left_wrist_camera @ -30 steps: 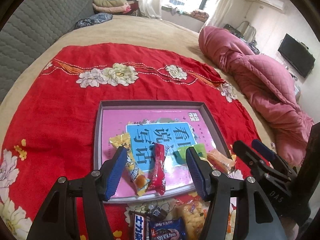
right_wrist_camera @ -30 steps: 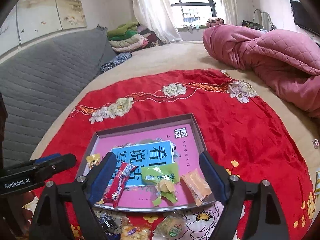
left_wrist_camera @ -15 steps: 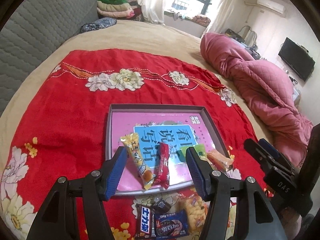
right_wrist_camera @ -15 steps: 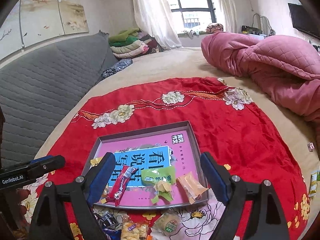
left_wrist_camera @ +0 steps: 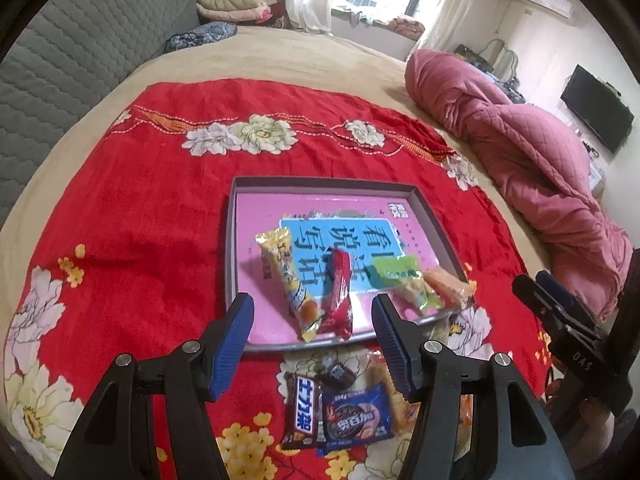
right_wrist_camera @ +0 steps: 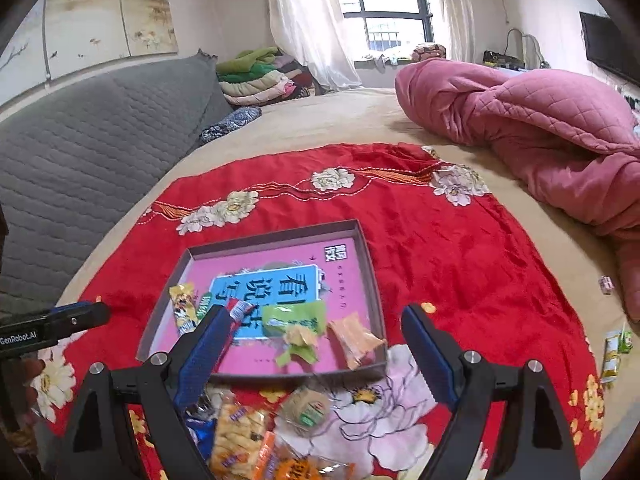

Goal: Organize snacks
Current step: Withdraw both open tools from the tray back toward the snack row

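Both pairs of jaws stand released with nothing between them: the left gripper (left_wrist_camera: 312, 320) and right gripper (right_wrist_camera: 316, 334) have drawn back from the tray (left_wrist_camera: 231, 248) since a second ago, so more loose snacks show at the near edge. The tray holds a yellow bar (left_wrist_camera: 288, 276), a red bar (left_wrist_camera: 339, 292), a green packet (left_wrist_camera: 396, 270) and an orange packet (left_wrist_camera: 448, 286). A blue cookie packet (left_wrist_camera: 356, 420) lies outside on the red cloth (left_wrist_camera: 140, 220), below the left jaws.
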Demonstrator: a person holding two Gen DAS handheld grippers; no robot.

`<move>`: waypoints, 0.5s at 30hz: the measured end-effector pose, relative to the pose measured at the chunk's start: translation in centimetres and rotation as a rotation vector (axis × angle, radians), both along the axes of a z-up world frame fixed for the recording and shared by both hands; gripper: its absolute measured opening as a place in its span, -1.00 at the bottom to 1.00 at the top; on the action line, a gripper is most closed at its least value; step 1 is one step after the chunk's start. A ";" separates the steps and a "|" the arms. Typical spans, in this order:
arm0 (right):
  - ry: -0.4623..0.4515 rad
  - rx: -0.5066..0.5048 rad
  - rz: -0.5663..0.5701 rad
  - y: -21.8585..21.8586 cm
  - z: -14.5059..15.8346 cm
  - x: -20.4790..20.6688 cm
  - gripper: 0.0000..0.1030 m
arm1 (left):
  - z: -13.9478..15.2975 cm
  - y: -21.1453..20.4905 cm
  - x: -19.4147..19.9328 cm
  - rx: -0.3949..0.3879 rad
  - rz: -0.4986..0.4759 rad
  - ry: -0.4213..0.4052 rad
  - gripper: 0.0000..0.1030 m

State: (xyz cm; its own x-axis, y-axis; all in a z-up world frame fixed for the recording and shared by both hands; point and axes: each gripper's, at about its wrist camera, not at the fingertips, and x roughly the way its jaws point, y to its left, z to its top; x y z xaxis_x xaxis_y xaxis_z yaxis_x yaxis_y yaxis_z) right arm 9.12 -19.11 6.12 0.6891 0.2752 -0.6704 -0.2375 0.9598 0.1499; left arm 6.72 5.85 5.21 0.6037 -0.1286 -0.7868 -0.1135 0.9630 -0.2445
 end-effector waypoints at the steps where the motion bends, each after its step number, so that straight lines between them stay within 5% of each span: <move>1: 0.002 0.000 -0.002 -0.1 0.0 -0.1 0.68 | 0.0 0.0 -0.1 0.000 0.001 0.002 0.22; 15: 0.026 -0.040 0.060 -0.2 -0.9 -2.4 0.69 | -1.5 -1.2 -2.0 0.016 -0.027 0.056 0.22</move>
